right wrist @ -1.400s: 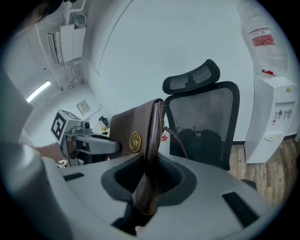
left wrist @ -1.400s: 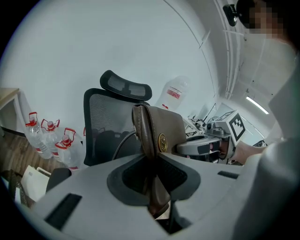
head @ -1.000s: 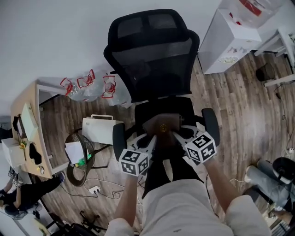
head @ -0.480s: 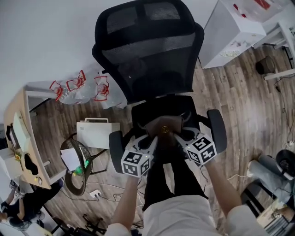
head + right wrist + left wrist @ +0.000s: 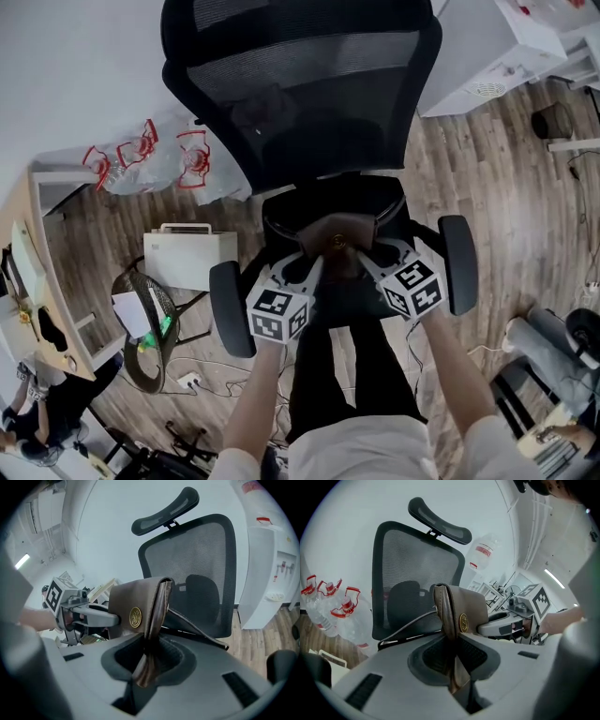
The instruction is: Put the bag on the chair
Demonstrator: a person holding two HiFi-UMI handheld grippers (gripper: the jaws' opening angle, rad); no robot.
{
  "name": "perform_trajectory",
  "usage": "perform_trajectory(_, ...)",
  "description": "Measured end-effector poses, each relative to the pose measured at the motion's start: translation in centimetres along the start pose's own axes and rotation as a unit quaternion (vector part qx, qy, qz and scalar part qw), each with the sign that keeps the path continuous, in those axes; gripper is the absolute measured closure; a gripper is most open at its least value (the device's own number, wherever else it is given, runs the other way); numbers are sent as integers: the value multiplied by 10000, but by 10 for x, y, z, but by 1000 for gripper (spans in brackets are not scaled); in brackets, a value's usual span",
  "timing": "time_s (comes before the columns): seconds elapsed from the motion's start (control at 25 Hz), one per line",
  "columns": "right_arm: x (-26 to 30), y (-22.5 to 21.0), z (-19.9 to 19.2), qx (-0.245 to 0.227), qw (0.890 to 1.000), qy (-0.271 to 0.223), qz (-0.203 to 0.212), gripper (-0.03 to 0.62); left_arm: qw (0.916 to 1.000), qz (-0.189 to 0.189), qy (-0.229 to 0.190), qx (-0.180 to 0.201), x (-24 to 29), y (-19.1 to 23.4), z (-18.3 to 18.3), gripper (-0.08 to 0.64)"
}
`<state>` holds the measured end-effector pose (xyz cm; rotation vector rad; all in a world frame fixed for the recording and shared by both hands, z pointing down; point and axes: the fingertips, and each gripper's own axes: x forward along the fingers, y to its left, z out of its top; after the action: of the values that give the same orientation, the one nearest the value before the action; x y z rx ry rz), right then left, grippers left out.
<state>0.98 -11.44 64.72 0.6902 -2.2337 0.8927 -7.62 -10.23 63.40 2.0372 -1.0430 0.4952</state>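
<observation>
A brown leather bag (image 5: 336, 242) with a gold emblem hangs just over the black seat (image 5: 375, 199) of the mesh office chair (image 5: 300, 94). My left gripper (image 5: 312, 265) is shut on the bag's left edge, and my right gripper (image 5: 364, 263) is shut on its right edge. In the left gripper view the bag (image 5: 461, 609) stands upright with its brown edge pinched in the left gripper (image 5: 454, 672), the chair (image 5: 417, 573) behind it. The right gripper view shows the bag (image 5: 133, 604) clamped the same way in the right gripper (image 5: 146, 665), with its thin dark strap trailing toward the chair (image 5: 197, 569).
The chair's armrests (image 5: 228, 307) (image 5: 459, 262) flank my grippers. Left of the chair are water bottles (image 5: 141, 164), a white case (image 5: 187, 255) and a wire basket (image 5: 148, 323). A white water dispenser (image 5: 497, 47) stands at the right, a desk (image 5: 23, 272) at the far left.
Both grippers have carried the bag forward, closer to the chair, so it now hangs over the front of the seat. Both grips on the bag are unchanged.
</observation>
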Motion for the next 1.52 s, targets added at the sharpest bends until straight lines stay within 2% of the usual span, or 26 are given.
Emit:
perform_trajectory(0.4, 43, -32, -10, -88, 9999, 83, -70, 515, 9998, 88, 8, -154, 41, 35, -14, 515)
perform_trajectory(1.0, 109, -84, -11, -209, 9993, 138, -279, 509, 9995, 300, -79, -105, 99, 90, -21, 515)
perform_trajectory(1.16, 122, -93, -13, -260, 9991, 201, -276, 505, 9995, 300, -43, 23, 108, 99, -26, 515)
perform_trajectory(1.52, 145, -107, -18, -352, 9984, 273, -343, 503, 9994, 343, -68, -25, 127, 119, -35, 513)
